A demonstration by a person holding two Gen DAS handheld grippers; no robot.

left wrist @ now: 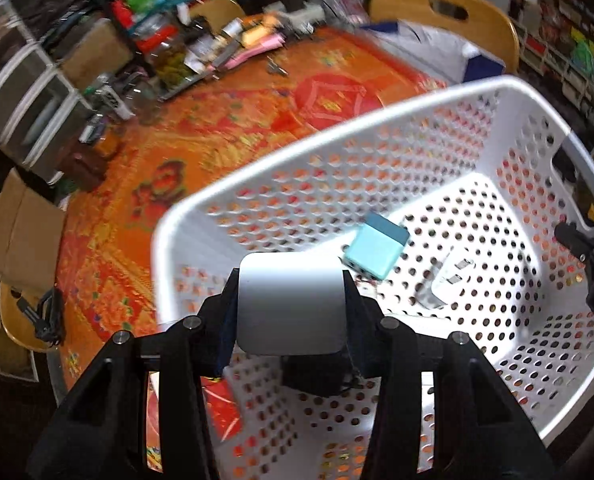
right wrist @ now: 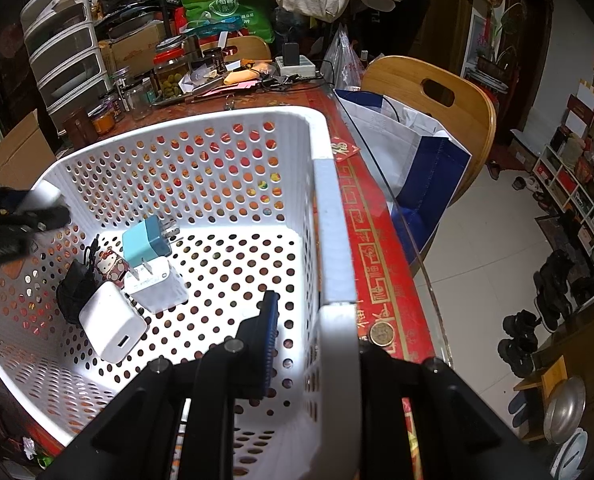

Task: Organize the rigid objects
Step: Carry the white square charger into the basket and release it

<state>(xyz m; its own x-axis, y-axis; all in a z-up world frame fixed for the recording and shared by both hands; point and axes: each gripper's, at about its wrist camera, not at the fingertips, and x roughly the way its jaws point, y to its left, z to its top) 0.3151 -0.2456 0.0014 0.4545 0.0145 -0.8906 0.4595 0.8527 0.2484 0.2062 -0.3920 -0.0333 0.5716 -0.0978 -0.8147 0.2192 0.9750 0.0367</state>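
Left wrist view: my left claw (left wrist: pixel 291 304) squeezes a white block (left wrist: pixel 291 302) by its two flat sides, above the white basket (left wrist: pixel 337 120) on the table (left wrist: pixel 217 132). I think it is hard, light and smooth, so flat sides are best. A blue charger (left wrist: pixel 377 250) lies below. Only the right wrist view shows more: a white charger (right wrist: pixel 111 326), a sticker charger (right wrist: pixel 113 266) and a black lump (right wrist: pixel 73 290). There my right claw (right wrist: pixel 317 328) is clamped shut on the basket's rim.
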